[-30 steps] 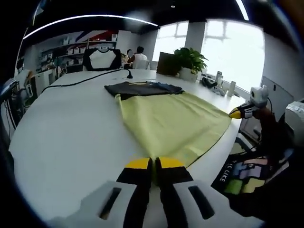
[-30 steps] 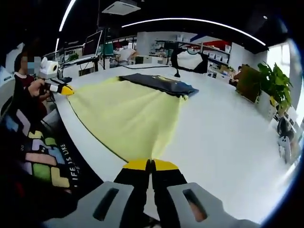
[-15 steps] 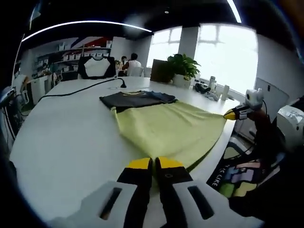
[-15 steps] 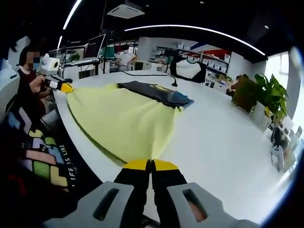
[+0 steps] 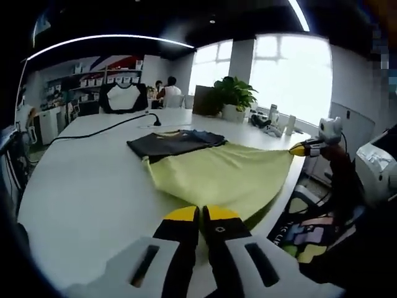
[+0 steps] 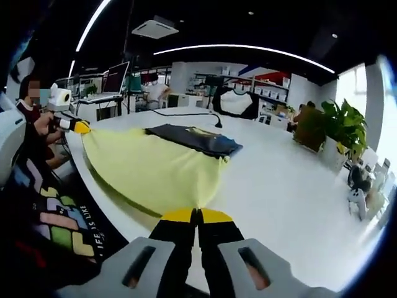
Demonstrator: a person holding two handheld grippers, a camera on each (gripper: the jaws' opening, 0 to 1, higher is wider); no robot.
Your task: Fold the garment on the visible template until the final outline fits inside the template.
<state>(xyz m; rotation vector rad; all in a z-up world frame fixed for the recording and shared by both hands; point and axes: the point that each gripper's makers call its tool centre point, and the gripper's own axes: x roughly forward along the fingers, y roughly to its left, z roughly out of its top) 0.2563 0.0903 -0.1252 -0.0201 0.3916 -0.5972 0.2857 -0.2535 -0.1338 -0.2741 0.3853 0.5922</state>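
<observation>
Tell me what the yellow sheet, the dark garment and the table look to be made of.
Yellow sheet: thin woven cloth, matte; it stretches taut between the grippers with soft creases. Dark garment: likely knit jersey, matte, lying limp and folded. Table: hard smooth white top, probably laminate, with a faint sheen.

Open-plan office or lab workroom with a large white table.

Ahead of the left claw, past the white table (image 5: 80,180), a potted plant (image 5: 234,94) stands before bright windows (image 5: 291,74), with stocked shelves (image 5: 80,84) to the far left. Ahead of the right claw, a computer monitor (image 6: 118,77) sits on a desk, people sit working beyond it, and curved strip lights (image 6: 242,48) cross a dark ceiling.
</observation>
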